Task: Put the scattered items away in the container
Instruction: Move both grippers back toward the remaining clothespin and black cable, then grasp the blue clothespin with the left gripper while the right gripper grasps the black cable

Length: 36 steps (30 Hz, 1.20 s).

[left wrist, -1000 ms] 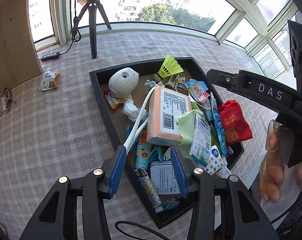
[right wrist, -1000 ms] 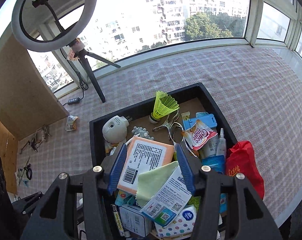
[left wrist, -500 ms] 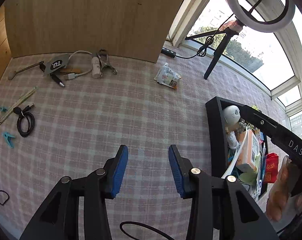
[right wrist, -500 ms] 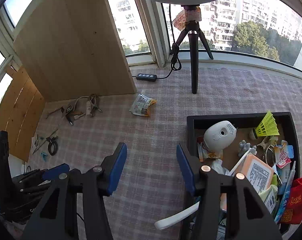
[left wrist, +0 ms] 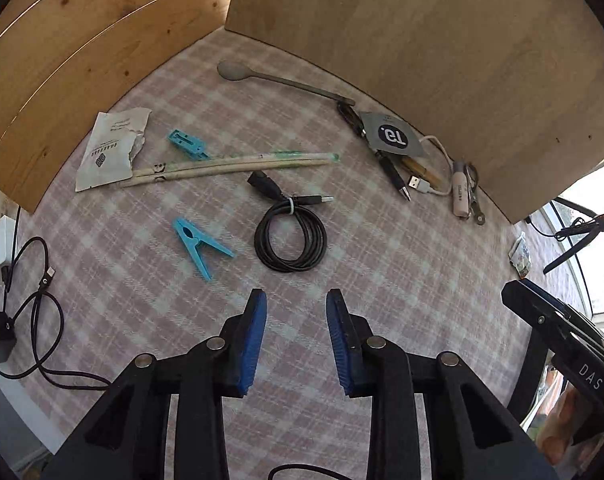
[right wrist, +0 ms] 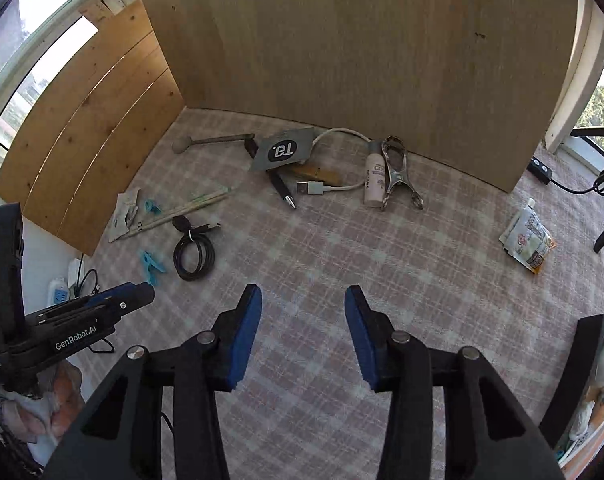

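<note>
Both claws hang wide and empty. The left claw [left wrist: 296,308] faces the coiled cable [left wrist: 290,236], just beside the blue peg [left wrist: 198,245]. The cable looks light and floppy; likely best pinched across its tied bundle.

A plaid-covered floor [left wrist: 381,280] carries a coiled black cable [left wrist: 290,240], a blue clothespin [left wrist: 198,246], chopsticks [left wrist: 230,166], a torn white packet [left wrist: 110,148], a spoon [left wrist: 278,80], a grey card [left wrist: 391,136], a small white bottle [right wrist: 373,180] beside a metal clip [right wrist: 397,172], and a snack pouch [right wrist: 527,240] well apart.
</note>
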Motion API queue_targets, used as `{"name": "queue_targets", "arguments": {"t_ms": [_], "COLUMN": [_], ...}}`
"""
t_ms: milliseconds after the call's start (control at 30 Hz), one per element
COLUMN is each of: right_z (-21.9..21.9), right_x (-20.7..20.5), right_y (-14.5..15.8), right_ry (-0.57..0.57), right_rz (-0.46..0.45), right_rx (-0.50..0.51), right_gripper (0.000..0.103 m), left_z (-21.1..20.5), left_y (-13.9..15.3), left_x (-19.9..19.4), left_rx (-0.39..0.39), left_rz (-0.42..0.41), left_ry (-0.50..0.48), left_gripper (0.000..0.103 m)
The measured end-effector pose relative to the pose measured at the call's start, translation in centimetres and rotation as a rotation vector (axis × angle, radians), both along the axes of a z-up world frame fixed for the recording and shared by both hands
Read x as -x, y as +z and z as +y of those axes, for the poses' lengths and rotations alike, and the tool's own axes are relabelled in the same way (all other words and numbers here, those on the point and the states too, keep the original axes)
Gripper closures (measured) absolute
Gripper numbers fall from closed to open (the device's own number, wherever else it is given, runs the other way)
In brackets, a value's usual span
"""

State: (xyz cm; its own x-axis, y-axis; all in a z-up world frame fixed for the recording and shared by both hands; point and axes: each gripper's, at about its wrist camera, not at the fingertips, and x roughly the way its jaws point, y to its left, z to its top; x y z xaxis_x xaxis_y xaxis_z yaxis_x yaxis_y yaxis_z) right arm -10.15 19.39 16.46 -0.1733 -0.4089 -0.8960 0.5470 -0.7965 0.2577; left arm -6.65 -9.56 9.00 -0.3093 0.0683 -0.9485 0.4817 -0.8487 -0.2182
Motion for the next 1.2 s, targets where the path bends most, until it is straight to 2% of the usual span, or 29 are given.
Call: {"name": "queue_targets", "arguments": {"t_ms": [200, 433, 700, 967, 1100, 1200], "right_z": [-7.8, -14.0, -16.2, -17.1, -17.6, -18.0], "right_x": [-0.3, -0.8, -0.7, -0.8, -1.3, -1.7], "right_y": [-2.6, -5.7, -7.8, -8.4, -8.8, -8.8], "right_ry": [0.131, 0.237, 0.26, 0.275, 0.285, 0.29], "right_rz": [-0.056, -0.082, -0.079, -0.042, -0.012, 0.034], "right_rx": [-0.025, -0.084, -0.129, -0.161, -0.184, -0.198], "right_gripper": [0.065, 0.068, 0.071, 0.077, 0.077, 0.08], "left_z": [-5.2, -7.5, -7.8, -6.8, -6.1, -6.0], "left_y": [-2.2, -4.6, -6.1, -7.0, -7.1, -7.3], "left_x": [-0.4, -0.2, 0.3, 0.0, -0.3, -0.9], "left_rx": [-0.01, -0.059, -0.086, -0.041, -0.009, 0.004], "left_rz": [-0.041, -0.067, -0.073, -0.083, -0.076, -0.074], "left_ry": [0.127, 0.189, 0.217, 0.24, 0.221, 0.222], "left_gripper": [0.075, 0.075, 0.075, 0.08, 0.08, 0.087]}}
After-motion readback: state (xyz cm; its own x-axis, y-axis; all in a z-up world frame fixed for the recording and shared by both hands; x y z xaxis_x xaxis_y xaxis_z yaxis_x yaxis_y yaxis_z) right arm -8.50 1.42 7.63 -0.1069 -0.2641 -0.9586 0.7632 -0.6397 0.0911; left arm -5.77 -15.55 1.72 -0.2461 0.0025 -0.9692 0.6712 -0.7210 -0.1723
